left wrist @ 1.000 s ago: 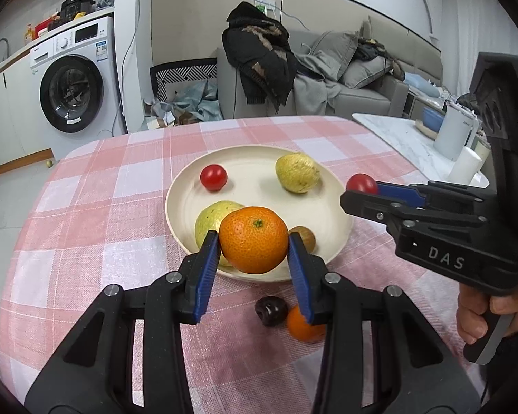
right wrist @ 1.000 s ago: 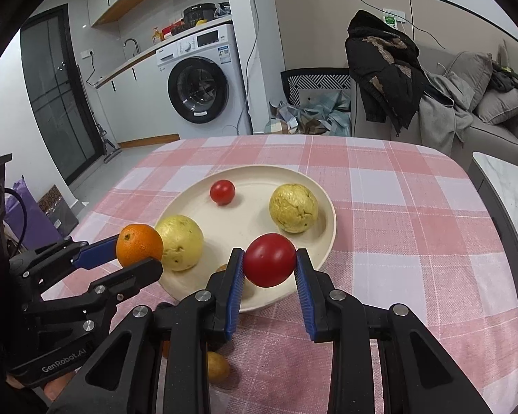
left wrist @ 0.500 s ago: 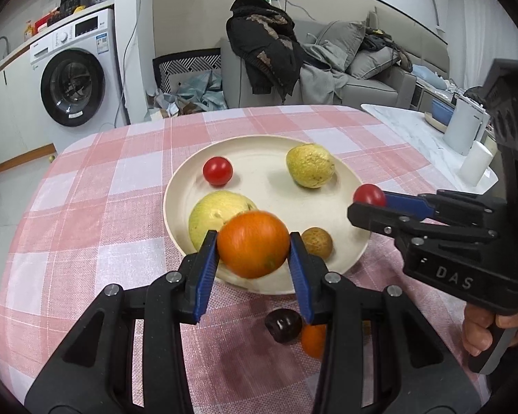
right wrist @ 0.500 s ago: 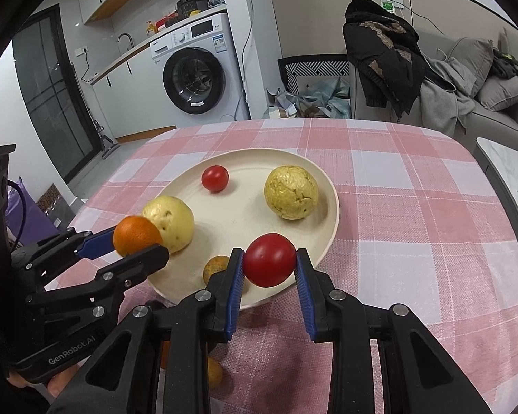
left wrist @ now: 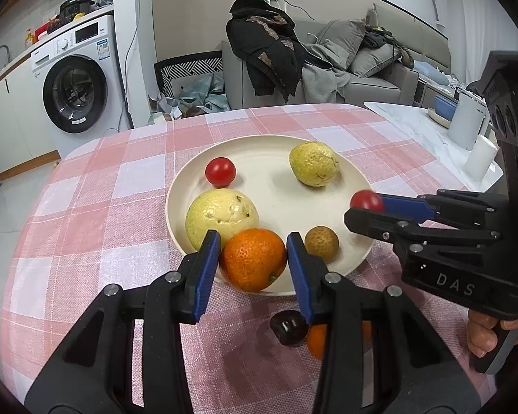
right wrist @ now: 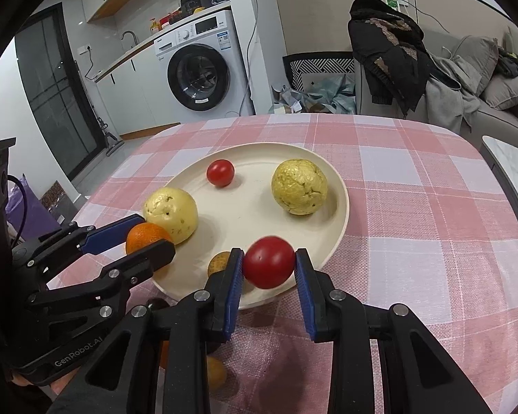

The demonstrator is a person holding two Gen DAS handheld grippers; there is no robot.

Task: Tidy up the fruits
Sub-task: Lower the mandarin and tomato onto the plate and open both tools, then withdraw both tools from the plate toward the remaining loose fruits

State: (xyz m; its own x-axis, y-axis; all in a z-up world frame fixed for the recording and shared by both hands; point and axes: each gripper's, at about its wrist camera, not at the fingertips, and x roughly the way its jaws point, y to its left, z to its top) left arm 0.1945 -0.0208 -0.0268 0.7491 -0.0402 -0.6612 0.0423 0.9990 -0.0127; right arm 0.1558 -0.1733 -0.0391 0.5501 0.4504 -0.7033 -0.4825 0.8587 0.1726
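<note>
Fruits first: nearest us, our left claw [left wrist: 253,262] clamps an orange [left wrist: 252,258] over the plate's [left wrist: 276,200] 6 o'clock rim, our right claw [right wrist: 268,269] pinches a tomato [right wrist: 268,261] at 4 o'clock. Farther back on the plate sit two yellow fruits and another tomato.

Bright indoor light | soft shadows | sharp | fisheye edges dark

- Your left gripper [left wrist: 253,264] points forward and down, blue pads clamped on both sides of the orange [left wrist: 252,259].
- Your right gripper [right wrist: 268,276] angles down likewise, pads pinching the red tomato [right wrist: 268,262].
- Your right hand's [left wrist: 490,331] fingers wrap the handle.
</note>
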